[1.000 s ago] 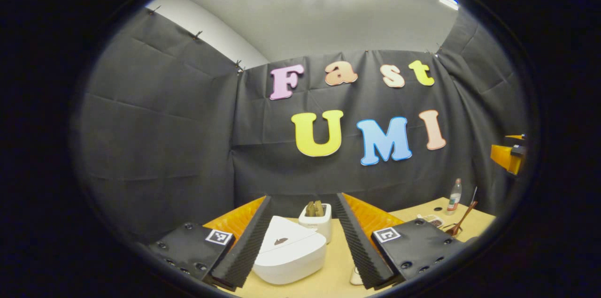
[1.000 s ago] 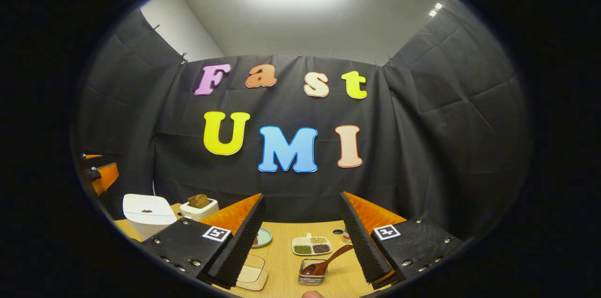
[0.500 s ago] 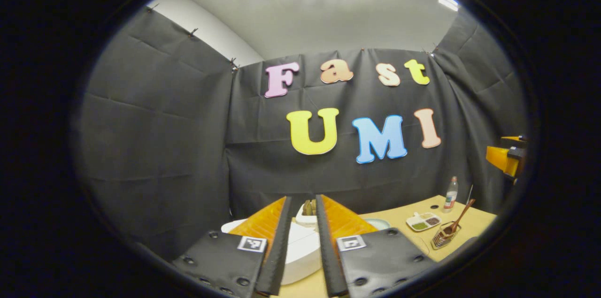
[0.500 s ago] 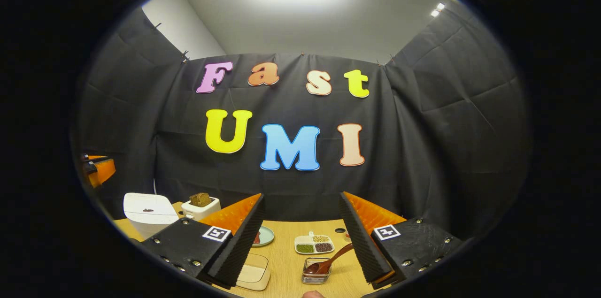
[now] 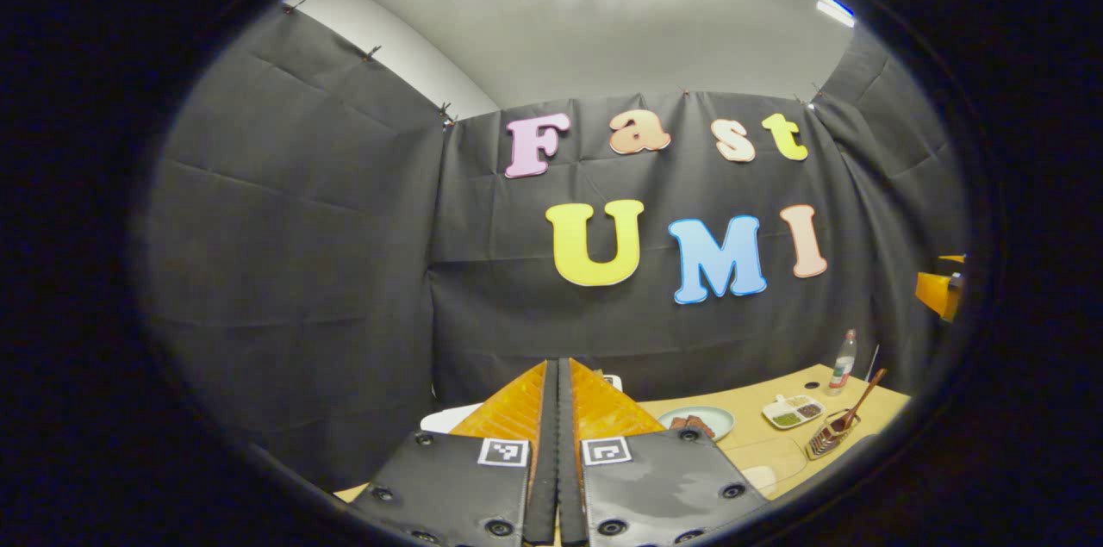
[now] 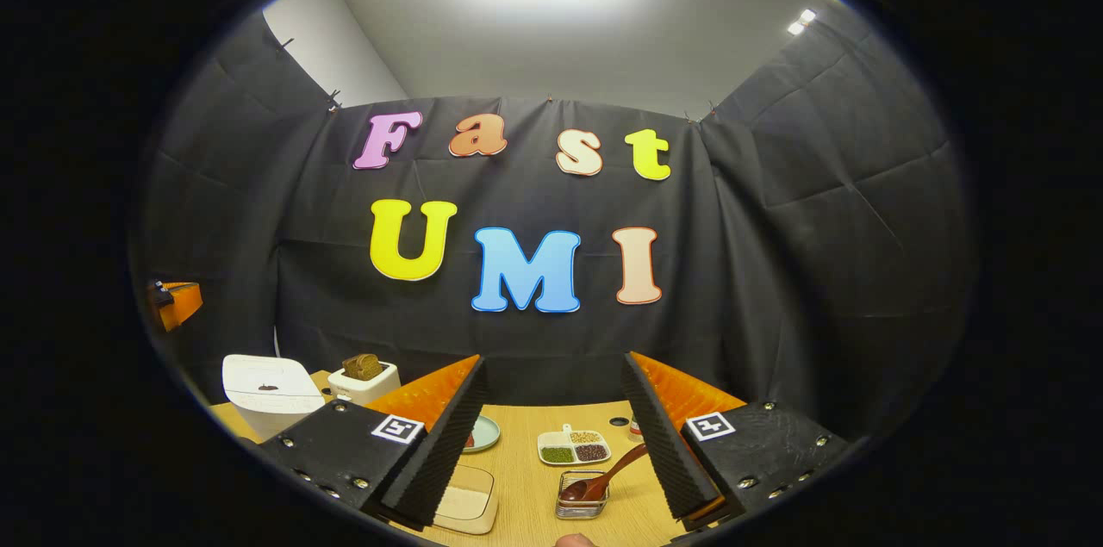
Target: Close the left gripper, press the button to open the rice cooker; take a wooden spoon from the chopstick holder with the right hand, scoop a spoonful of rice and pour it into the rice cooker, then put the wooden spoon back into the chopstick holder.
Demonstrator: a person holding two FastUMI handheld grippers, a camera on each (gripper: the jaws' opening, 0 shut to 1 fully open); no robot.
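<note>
In the right gripper view we see the white cooker [image 6: 269,392], lid down, at far left on the table [image 6: 526,478], well apart from the holder [image 6: 580,502]. The right gripper [image 6: 551,409] has its 2 fingers spread wide around nothing; the spoon [image 6: 603,476] leans in the holder between them. In the left gripper view, the left gripper [image 5: 557,392] is fully closed on nothing.

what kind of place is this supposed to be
Likely a mock kitchen counter set up in a cloth-walled booth: a white rice cooker, a wooden spoon in a holder, and a divided dish of grains on a wooden table.
</note>
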